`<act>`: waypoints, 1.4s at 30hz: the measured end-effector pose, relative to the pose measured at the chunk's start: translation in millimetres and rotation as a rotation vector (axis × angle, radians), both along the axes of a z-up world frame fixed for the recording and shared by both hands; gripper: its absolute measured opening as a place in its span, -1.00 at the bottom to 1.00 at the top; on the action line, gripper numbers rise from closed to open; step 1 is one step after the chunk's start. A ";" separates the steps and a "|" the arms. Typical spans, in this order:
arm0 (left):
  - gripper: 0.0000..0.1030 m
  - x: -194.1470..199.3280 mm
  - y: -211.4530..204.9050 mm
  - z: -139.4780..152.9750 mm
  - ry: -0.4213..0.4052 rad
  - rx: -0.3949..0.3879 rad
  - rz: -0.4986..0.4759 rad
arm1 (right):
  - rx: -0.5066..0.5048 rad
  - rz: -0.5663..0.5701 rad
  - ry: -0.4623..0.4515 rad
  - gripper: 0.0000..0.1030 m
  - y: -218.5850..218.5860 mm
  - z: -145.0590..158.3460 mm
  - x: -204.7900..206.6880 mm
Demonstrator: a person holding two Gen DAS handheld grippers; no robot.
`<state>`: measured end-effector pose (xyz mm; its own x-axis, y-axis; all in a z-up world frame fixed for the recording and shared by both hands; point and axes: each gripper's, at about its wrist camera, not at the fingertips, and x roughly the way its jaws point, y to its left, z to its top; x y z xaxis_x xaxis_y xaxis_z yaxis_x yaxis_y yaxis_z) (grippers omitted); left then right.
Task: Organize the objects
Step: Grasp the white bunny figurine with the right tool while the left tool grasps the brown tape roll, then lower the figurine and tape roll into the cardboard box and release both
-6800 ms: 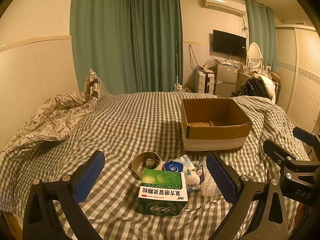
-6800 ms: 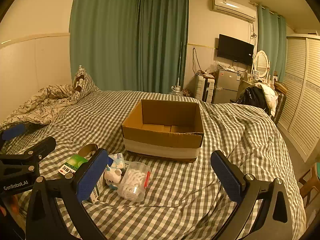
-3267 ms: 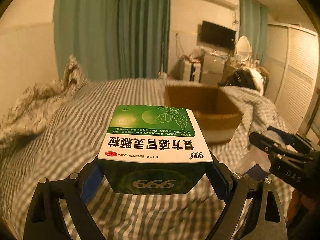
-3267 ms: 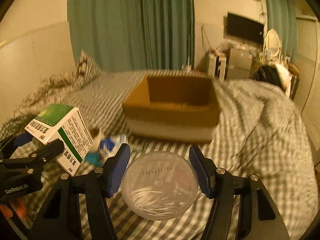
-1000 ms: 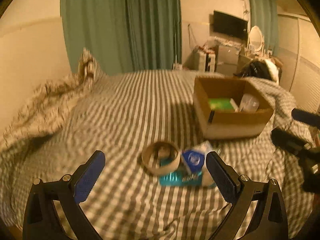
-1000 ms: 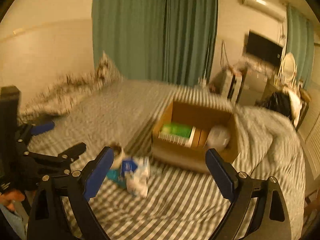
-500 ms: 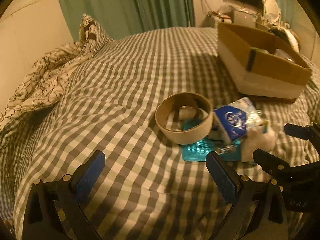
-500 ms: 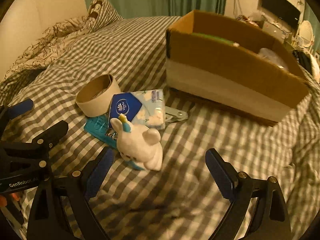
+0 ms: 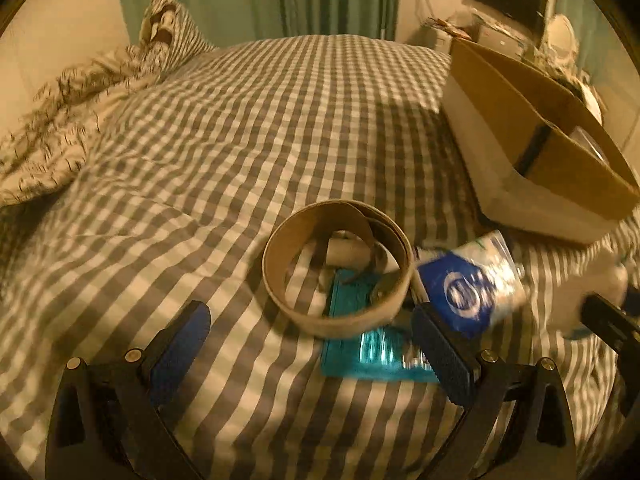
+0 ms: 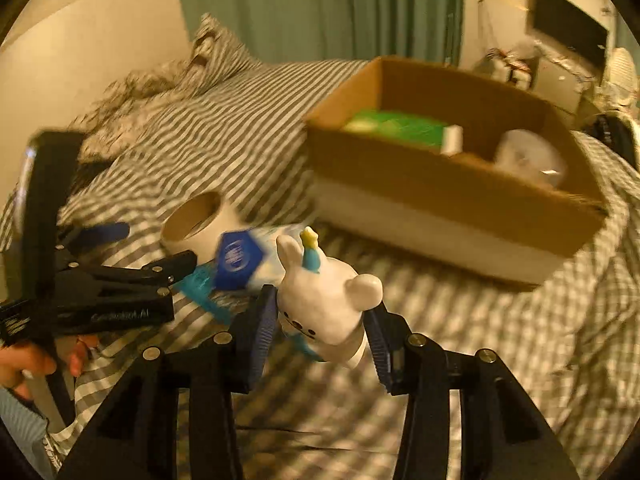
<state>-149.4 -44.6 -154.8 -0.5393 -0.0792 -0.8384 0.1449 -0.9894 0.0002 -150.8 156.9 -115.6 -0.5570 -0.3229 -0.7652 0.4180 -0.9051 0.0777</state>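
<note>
Beside the cardboard box (image 10: 452, 196), on its near side, our right gripper (image 10: 320, 324) is clenched on the white bunny toy (image 10: 324, 296), its pads pressing the toy's flanks. Inside the box we see a green carton (image 10: 396, 126) toward its left and a clear round tub (image 10: 532, 156) toward its right. Left of the box, on the checked bedspread (image 9: 224, 128), lie the cardboard tape ring (image 9: 336, 268), a blue tissue pack (image 9: 472, 288) touching the ring's box-facing side, and a teal packet (image 9: 372, 352) partly under both. Our left gripper (image 9: 316, 348) hangs released just short of the ring, jaws spread wide, grasping nothing.
</note>
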 end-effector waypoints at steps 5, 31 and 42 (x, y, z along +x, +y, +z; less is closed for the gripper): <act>1.00 -15.7 0.5 -8.3 0.012 0.022 0.005 | -0.018 -0.038 -0.009 -0.16 18.0 -0.3 -5.6; 0.64 58.1 55.2 142.1 0.330 0.139 -0.262 | -0.039 -0.048 0.198 -0.16 41.7 99.8 52.6; 0.64 1.7 112.7 228.4 0.465 0.103 -0.393 | -0.068 -0.100 0.373 -0.16 84.2 198.0 16.5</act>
